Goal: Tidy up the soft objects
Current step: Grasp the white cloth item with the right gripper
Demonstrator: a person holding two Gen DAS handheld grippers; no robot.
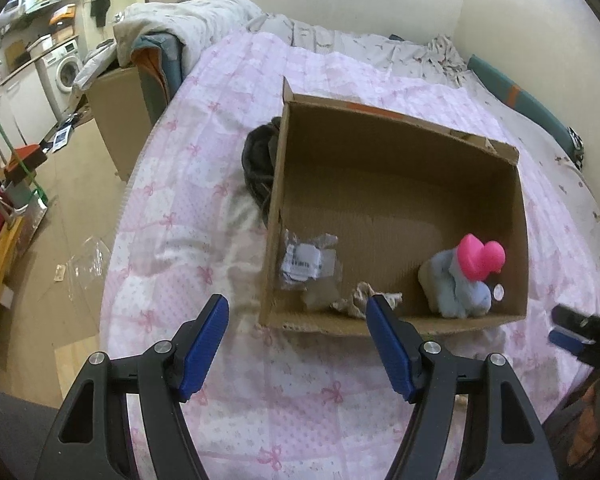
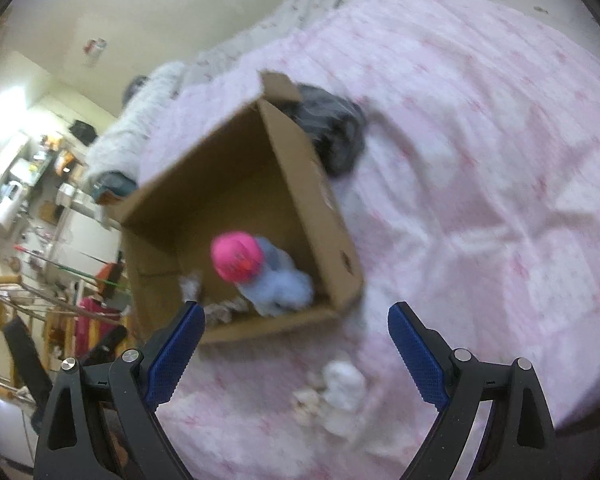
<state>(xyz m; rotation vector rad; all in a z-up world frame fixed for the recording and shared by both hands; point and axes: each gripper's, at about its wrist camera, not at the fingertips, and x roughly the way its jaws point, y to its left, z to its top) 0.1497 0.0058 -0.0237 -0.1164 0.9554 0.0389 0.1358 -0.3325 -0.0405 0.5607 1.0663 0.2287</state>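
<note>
Soft toys: a light-blue plush (image 1: pixel 456 288) with a pink rubber piece (image 1: pixel 482 256) on top sits in the lower right corner of the open cardboard box (image 1: pixel 380 328), centre of the left wrist frame. Box rests on a pink bow-print quilt (image 1: pixel 180 208). Crumpled paper (image 1: pixel 308 264) and a beige scrap (image 1: pixel 360 298) lie along the box's near wall. Dark bundle (image 1: pixel 260 160) touches the box's outer left wall. Left gripper (image 1: pixel 298 312): jaws wide apart, holding nothing, at bottom centre. Right gripper (image 2: pixel 296 320): jaws wide apart, empty; a small white plush (image 2: pixel 340 394) lies on the quilt between them, lower centre, blurred.
</note>
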